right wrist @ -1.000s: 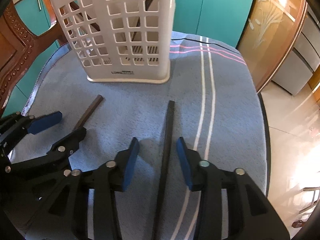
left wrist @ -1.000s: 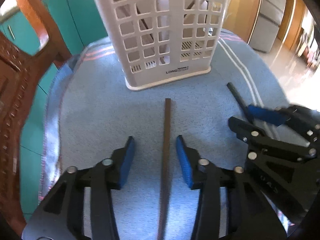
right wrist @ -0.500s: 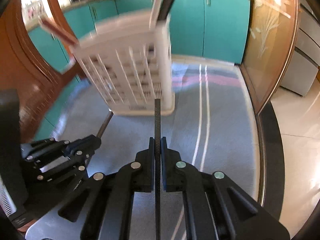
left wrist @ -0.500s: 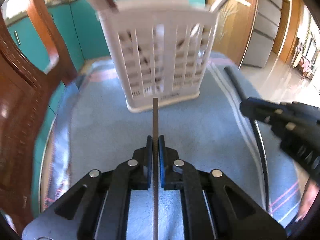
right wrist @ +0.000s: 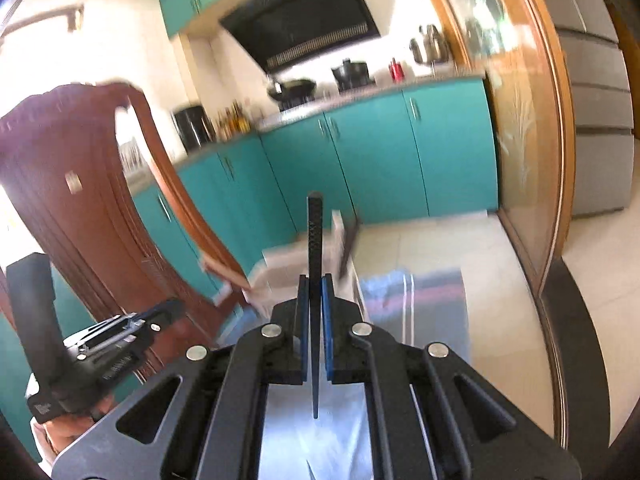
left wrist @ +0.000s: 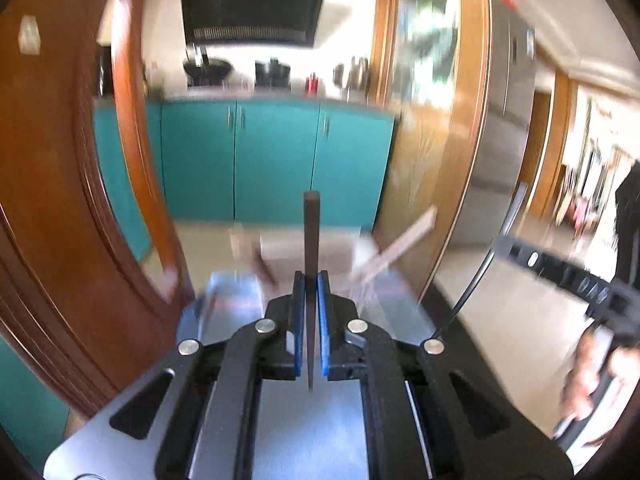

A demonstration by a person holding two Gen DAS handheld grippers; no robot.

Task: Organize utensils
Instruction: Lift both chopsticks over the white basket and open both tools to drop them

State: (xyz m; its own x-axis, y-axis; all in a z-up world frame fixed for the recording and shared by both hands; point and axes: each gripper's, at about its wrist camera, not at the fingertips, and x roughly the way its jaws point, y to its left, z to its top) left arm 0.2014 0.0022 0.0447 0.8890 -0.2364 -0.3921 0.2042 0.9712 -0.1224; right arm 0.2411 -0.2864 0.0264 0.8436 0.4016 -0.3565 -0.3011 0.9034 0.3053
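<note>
Left hand-held gripper [left wrist: 311,300]: clamped on brown chopstick [left wrist: 311,236]. Right hand-held gripper [right wrist: 315,304]: clamped on black chopstick [right wrist: 314,232]. Both off the surface since 1 s ago, now raised above white basket [right wrist: 296,260]; drop-in prob. next.

- Both views are bright with daylight; the white wall behind the range hood [left wrist: 252,2] is nearly blown out.
- Motion blur smears the left wrist view, worst at centre and far right.
- Glare streaks the glass door [right wrist: 516,128].
- Fisheye bending curves the edges; corners are black.
</note>
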